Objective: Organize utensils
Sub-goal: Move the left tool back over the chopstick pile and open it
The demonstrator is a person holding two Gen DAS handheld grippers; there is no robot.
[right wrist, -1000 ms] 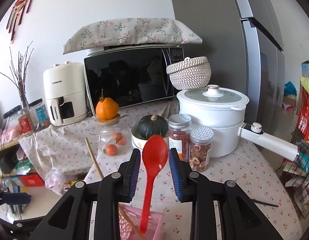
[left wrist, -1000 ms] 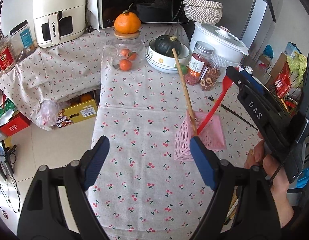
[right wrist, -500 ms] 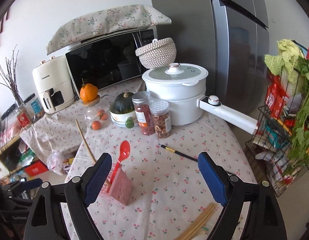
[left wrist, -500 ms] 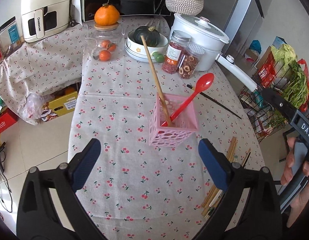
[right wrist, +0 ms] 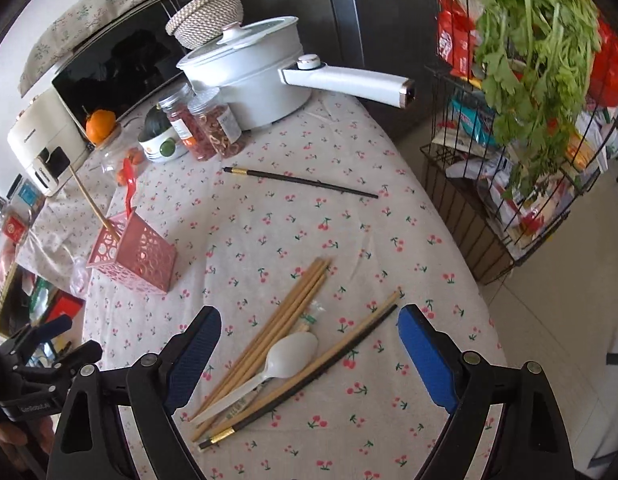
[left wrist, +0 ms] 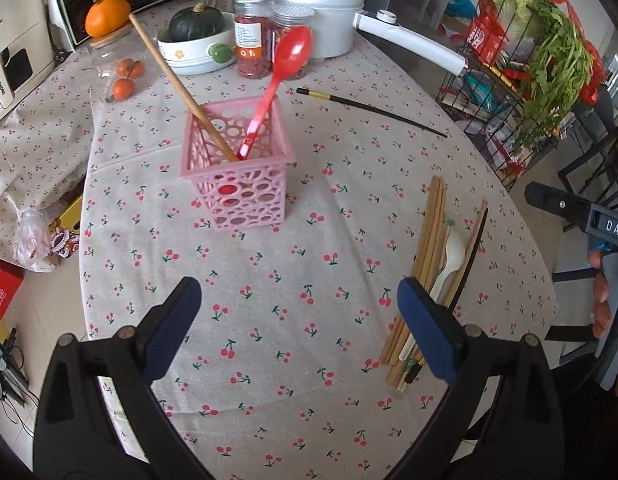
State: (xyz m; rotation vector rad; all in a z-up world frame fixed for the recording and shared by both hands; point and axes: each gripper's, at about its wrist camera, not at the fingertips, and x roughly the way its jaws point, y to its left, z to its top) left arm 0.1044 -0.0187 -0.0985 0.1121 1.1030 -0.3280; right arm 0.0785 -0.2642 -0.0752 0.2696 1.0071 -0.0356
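Observation:
A pink perforated holder (left wrist: 237,168) (right wrist: 135,254) stands on the cherry-print tablecloth and holds a red spoon (left wrist: 287,68) (right wrist: 128,184) and a wooden chopstick (left wrist: 177,84) (right wrist: 91,204). A pile of wooden chopsticks (right wrist: 285,322) (left wrist: 429,236), a white plastic spoon (right wrist: 285,356) (left wrist: 451,256) and a black chopstick (right wrist: 309,372) lies near the table's front right. Another black chopstick (right wrist: 301,182) (left wrist: 369,110) lies alone farther back. My left gripper (left wrist: 301,328) is open and empty, short of the holder. My right gripper (right wrist: 305,352) is open and empty, just above the pile.
At the back stand a white pot with a long handle (right wrist: 249,76), two jars (right wrist: 205,128), a bowl with a squash (left wrist: 195,42), a microwave and an air fryer (right wrist: 41,152). A wire rack with greens (right wrist: 529,80) stands right of the table edge.
My right gripper has opened, left the red spoon in the holder and drawn back right over the utensil pile. My left gripper has pulled back and turned right.

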